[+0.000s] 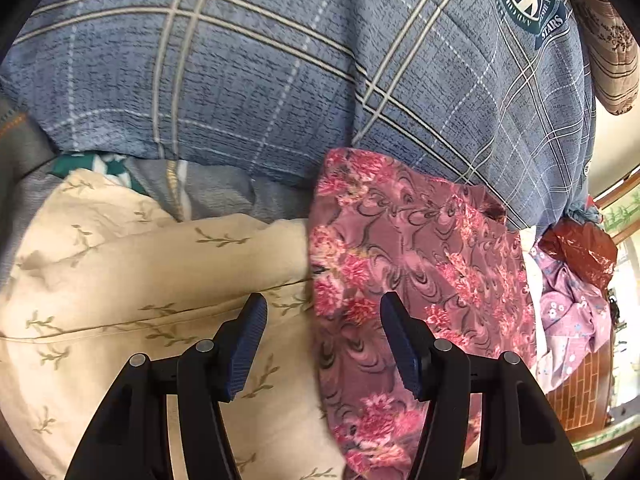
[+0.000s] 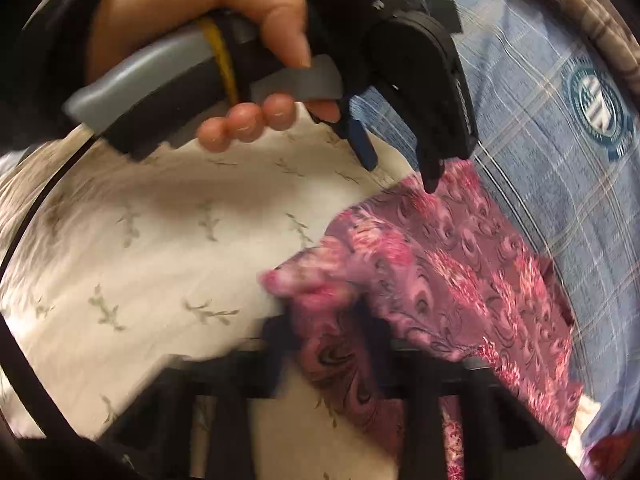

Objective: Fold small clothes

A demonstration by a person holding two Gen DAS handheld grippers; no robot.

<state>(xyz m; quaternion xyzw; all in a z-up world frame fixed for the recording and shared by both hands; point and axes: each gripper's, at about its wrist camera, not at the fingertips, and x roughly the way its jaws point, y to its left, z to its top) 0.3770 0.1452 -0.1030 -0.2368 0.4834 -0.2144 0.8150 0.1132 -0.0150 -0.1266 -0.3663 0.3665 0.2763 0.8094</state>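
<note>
A pink floral garment (image 1: 416, 264) lies on a cream leaf-print sheet (image 1: 132, 280). It also shows in the right wrist view (image 2: 460, 264). My left gripper (image 1: 324, 344) is open and empty, hovering over the garment's left edge. In the right wrist view the left gripper (image 2: 400, 168) hangs over the garment's far corner, held by a hand. My right gripper (image 2: 332, 332) is blurred and shut on a bunched corner of the pink garment, lifting it off the sheet.
A blue plaid pillow (image 1: 280, 72) lies behind the garment. A lilac flowered cloth (image 1: 568, 320) and a red plastic bag (image 1: 580, 252) lie at the right. A brown patterned cushion (image 1: 612, 48) is at the far right.
</note>
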